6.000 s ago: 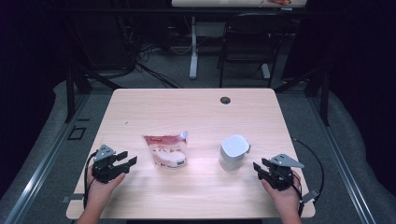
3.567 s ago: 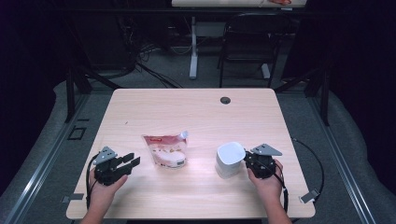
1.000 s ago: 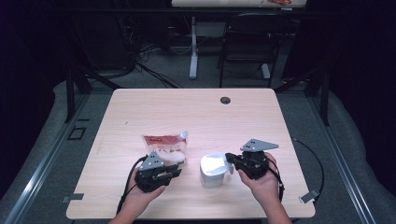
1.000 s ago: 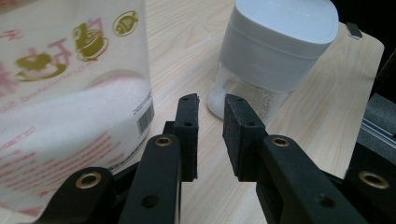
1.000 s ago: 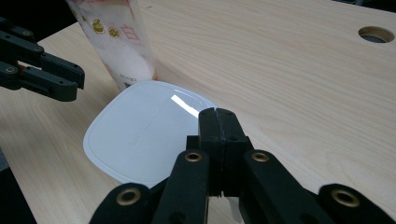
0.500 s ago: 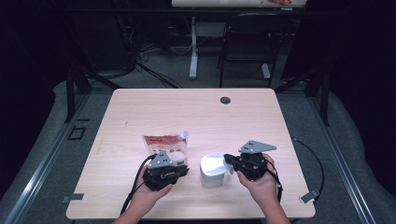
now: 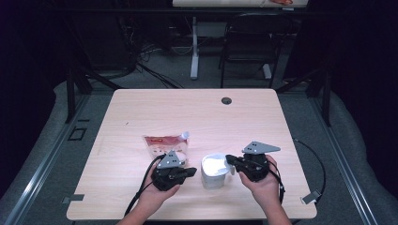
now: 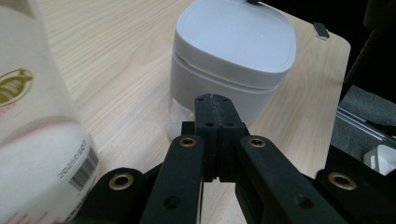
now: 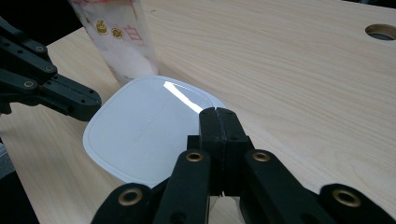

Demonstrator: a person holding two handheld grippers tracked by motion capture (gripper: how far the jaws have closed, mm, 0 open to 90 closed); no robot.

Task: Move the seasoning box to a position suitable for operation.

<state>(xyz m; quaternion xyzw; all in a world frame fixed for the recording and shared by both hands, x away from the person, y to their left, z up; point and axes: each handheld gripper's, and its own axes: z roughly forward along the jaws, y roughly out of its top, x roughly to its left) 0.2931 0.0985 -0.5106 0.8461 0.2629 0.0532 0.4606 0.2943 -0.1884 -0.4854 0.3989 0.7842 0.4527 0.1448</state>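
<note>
We see one white lidded container (image 7: 215,171) standing upright near the front edge of the table (image 7: 141,108), between our two grippers. The left gripper (image 7: 190,173) sits just to the container's left, its tips pointing right at the container's side; in the left gripper view its jaws are pressed flat together with nothing between them, having just been closing, and the container (image 8: 233,56) stands right beyond the tips, very close, though we cannot tell whether they touch it. The right gripper (image 7: 229,159) sits just to the container's right, its tips at the lid's right rim. In the right gripper view its jaws are also pressed together, their tips over the near edge of the white lid (image 9: 147,128); whether they pinch a tab at the rim we cannot tell, as the jaws hide that spot.

We count one pouch (image 7: 165,144), clear with red print and white powder inside, lying just behind the left gripper and left of the container. We also count one round hole (image 7: 226,100) at the far side of the table.
</note>
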